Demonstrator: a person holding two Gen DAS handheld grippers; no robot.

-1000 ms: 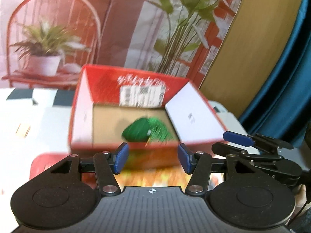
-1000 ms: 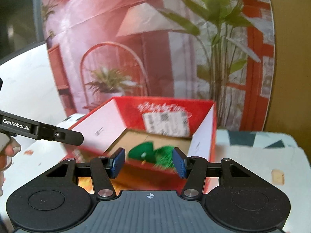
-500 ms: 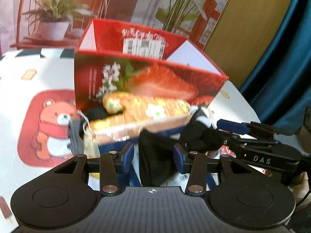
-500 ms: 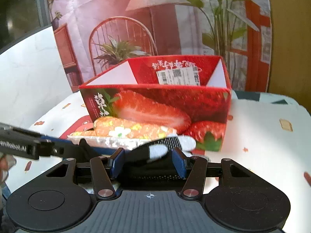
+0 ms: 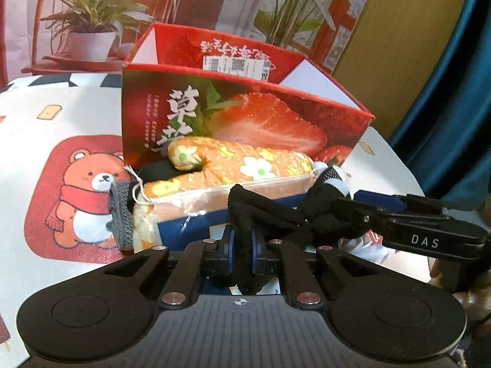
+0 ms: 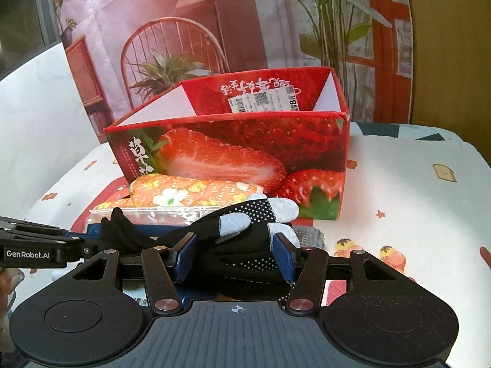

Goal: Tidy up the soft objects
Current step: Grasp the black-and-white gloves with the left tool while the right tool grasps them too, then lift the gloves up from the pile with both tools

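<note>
A black glove [image 5: 264, 211] with grey fingertips [image 6: 233, 225] lies on a pile in front of the red strawberry box [image 5: 245, 116]. My left gripper [image 5: 242, 254] is shut on a black fold of the glove. My right gripper [image 6: 231, 256] is open, its blue pads either side of the glove's dotted cuff [image 6: 245, 263]. An orange flowered oven mitt [image 5: 239, 162] lies on the pile against the box front and shows in the right wrist view [image 6: 190, 193]. The box [image 6: 245, 153] stands open; its inside is hidden.
A grey knitted cloth [image 5: 121, 214] and a blue packet [image 5: 196, 224] lie under the mitt. The tablecloth [image 5: 61, 153] has a bear print to the left. A plant backdrop [image 6: 245, 30] stands behind the box. A teal curtain [image 5: 454, 92] hangs on the right.
Both grippers dropped from above the box to the pile in front of it. My left gripper closed on the black glove. My right gripper came in around the glove's cuff.
</note>
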